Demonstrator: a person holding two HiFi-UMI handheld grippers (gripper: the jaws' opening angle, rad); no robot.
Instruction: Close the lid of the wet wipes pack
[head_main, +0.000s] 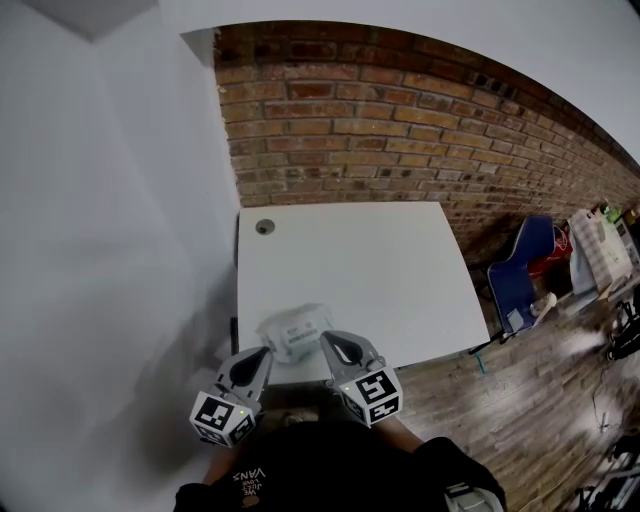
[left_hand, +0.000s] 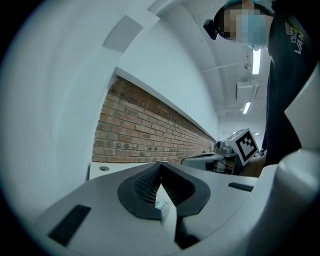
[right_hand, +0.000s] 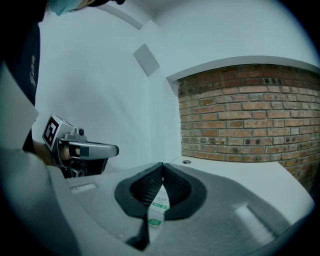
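Where both sets of jaws clamp, the wet wipes pack (head_main: 293, 333) sits.

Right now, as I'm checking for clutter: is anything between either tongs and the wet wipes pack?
Nothing visible. The left tongs and the right tongs are each shut on an edge of the soft white wet wipes pack, at the front of the white table.

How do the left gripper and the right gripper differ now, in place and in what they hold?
The left gripper grips the left end of the wet wipes pack; the right gripper grips its right end. The film between the left gripper's fingers looks almost plain white; that between the right gripper's fingers carries green print. Shared: both are shut on the pack, at the near edge of the table.
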